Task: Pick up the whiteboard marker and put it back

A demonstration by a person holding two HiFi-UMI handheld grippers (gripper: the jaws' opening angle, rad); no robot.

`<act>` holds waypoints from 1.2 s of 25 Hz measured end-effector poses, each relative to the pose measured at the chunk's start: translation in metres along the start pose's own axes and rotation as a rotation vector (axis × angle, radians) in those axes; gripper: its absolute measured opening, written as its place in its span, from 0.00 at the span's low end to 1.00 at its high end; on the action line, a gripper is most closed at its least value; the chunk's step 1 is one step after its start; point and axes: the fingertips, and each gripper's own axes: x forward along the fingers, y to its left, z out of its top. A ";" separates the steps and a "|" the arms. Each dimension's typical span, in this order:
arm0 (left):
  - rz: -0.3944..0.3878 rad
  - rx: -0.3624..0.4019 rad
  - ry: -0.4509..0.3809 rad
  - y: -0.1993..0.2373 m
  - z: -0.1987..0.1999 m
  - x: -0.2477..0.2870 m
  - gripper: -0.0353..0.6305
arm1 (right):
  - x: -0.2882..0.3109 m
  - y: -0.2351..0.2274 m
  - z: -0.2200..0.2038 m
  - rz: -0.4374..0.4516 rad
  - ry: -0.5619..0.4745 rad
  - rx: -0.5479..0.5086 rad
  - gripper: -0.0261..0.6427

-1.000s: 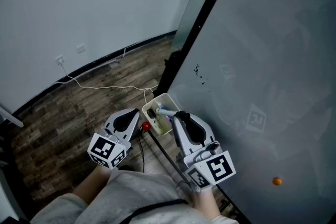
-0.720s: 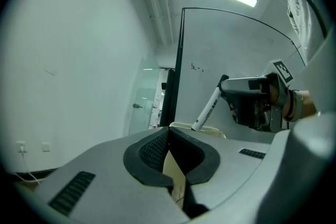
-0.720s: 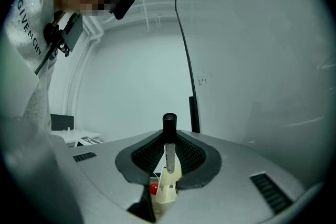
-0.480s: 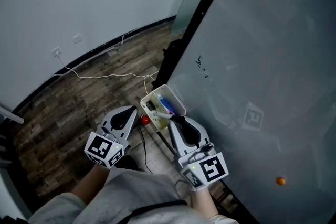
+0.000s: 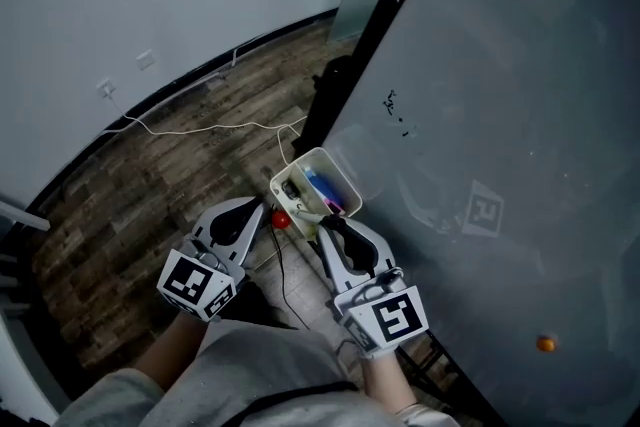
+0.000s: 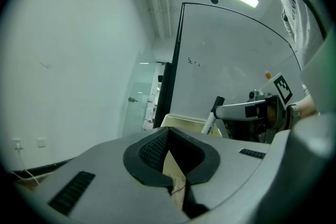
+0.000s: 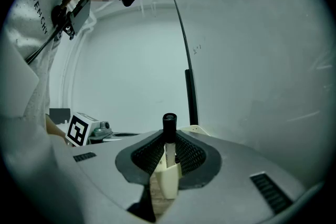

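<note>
While we hold the whiteboard marker (image 7: 168, 136) upright in the right gripper (image 5: 334, 224), black cap up and the pads pressed on its white barrel, the drop into the cream holder box (image 5: 318, 153) is the part most likely to go wrong. From the head view, the right gripper sits at the near edge of that box, which hangs at the lower edge of the whiteboard (image 5: 500, 115). The box already holds other pens, a blue marker (image 5: 318, 185) among them. We judge that the marker's lower end, which no view shows us, could land on those pens or on the rim instead of sliding between them. If that happens and we let go, the marker would tip out and fall to the wooden floor (image 5: 150, 195) below. A release from too high would do the same, since the box is narrow. The right gripper is also close to the board, so a careless turn of the hand could scrape its shell across the surface. The grip looks low on the barrel, and a knock against the rim could twist the marker in the pads. The left gripper (image 5: 254, 211) hangs beside the box with its jaws together on nothing, just by a small red object (image 5: 281, 219). It could bump the box if it drifts inward.
</note>
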 end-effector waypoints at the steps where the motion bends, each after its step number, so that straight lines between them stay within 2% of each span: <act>1: -0.004 -0.001 -0.001 0.000 0.001 -0.001 0.07 | 0.001 0.001 -0.001 -0.001 0.004 -0.001 0.15; 6: -0.003 -0.013 -0.002 0.002 -0.001 -0.003 0.08 | 0.007 0.010 0.002 0.018 -0.005 0.003 0.15; 9: -0.005 -0.017 0.000 0.004 -0.002 -0.004 0.08 | 0.006 0.009 -0.008 -0.002 0.026 -0.027 0.15; 12: -0.010 -0.021 -0.001 0.003 -0.004 -0.003 0.08 | 0.008 0.009 -0.007 -0.014 0.011 -0.039 0.15; 24: 0.003 -0.049 0.005 0.004 -0.014 -0.003 0.08 | 0.012 0.016 -0.010 0.001 0.014 -0.106 0.15; 30: 0.009 -0.060 0.005 0.004 -0.019 -0.004 0.08 | 0.008 0.019 -0.014 0.010 0.006 -0.101 0.16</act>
